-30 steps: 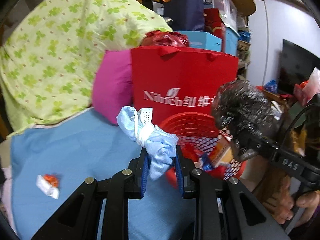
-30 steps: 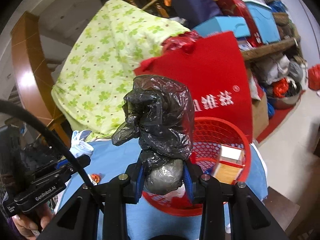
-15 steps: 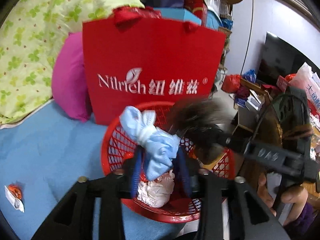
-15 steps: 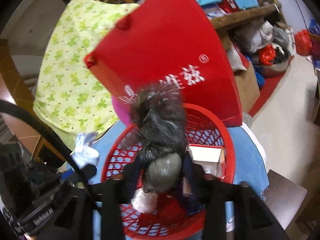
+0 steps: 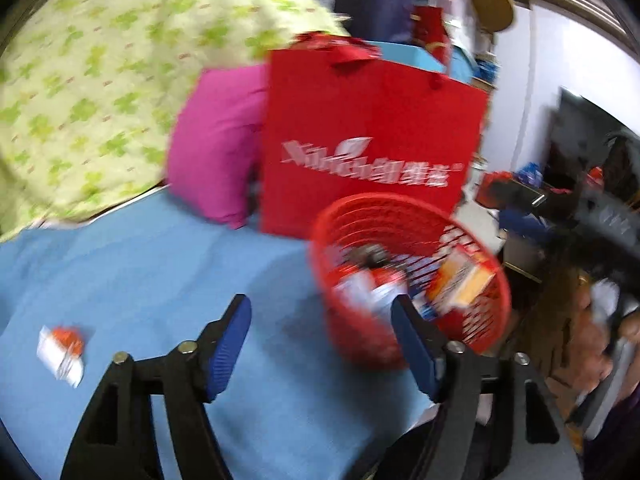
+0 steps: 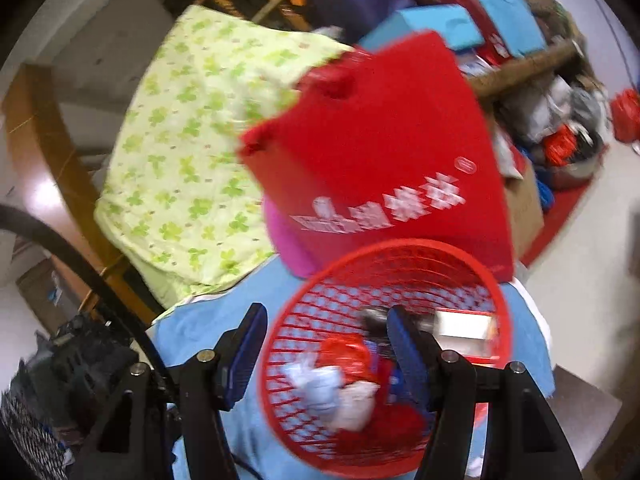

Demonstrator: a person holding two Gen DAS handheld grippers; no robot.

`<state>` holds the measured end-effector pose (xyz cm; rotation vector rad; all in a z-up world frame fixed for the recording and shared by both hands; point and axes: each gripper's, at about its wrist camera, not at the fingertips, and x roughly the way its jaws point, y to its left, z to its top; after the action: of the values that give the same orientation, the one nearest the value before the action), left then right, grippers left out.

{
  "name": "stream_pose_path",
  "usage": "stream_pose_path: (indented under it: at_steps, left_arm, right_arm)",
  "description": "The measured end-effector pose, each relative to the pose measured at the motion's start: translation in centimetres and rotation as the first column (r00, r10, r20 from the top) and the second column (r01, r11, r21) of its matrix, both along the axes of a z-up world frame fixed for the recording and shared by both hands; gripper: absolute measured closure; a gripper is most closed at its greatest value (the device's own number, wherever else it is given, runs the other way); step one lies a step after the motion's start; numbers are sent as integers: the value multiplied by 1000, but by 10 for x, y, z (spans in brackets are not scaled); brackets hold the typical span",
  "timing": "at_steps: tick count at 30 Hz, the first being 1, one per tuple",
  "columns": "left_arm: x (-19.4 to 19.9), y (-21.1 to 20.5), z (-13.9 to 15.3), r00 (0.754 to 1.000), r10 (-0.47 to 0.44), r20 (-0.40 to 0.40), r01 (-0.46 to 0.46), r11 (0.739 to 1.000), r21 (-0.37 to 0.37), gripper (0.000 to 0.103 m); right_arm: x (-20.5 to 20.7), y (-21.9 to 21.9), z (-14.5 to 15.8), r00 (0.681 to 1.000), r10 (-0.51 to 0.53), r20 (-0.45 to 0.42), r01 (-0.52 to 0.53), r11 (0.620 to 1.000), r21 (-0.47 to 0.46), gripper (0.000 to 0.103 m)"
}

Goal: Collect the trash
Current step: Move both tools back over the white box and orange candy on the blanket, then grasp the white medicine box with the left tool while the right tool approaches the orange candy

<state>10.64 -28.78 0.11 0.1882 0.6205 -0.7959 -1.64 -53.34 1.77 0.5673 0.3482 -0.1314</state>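
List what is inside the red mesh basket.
In the red mesh basket lie crumpled white and pale-blue trash, a red wrapper, a boxy carton and something dark. Anything beneath that pile is covered, and blur hides detail.

Left gripper [image 5: 322, 330]: jaws wide apart and opening, nothing between blue pads [image 5: 230, 344]; pointing forward and downward. Frame blurred.

Right gripper [image 6: 324, 342]: jaws apart, nothing gripped; blue pads [image 6: 404, 348] clear of contents below; tilted slightly downward.

Person's hand [image 5: 622, 340]: at 3 o'clock in left wrist view, blurred, wrapped round right gripper's handle.
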Motion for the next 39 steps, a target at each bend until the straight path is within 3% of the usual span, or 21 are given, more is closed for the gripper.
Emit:
stream_pose_path:
  at_steps: [5,9,15,18,22,29,32,39]
  left_arm:
    - [19,81,-30,984,175,-35,-173,984,39,29]
    - [37,151,-58,933,353,-62,-347,934,87,29]
    - [55,227,-85,839,535,-99,-525,844,111,29]
    - [64,245,-94,809,577,-113,-567,816,111,29]
    - [74,256,-99,785,600,-158,-593,800,92,29]
    - [133,249,-89,761,611,-218,-616,786,53,29]
    - [174,242,-92,724,630,-282,-643,764,53,29]
    - [237,226,-113,636,648,-419,-687,723,75,29]
  right_arm:
    - [16,60,21,989,145,43,-140,986,-93,32]
    - [43,113,18,963,269,-6,-267,952,-151,29]
    - [98,183,-26,893,422,-160,-441,890,-117,29]
    - [126,201,-58,858,443,-260,-480,872,-98,29]
    - [147,211,-91,831,431,-352,-497,859,-121,29]
    - [162,186,-108,848,392,-356,-432,901,-35,29]
    - [159,180,-107,865,365,-344,-408,911,-61,29]
    - [163,171,-108,869,353,-347,-394,918,-52,29]
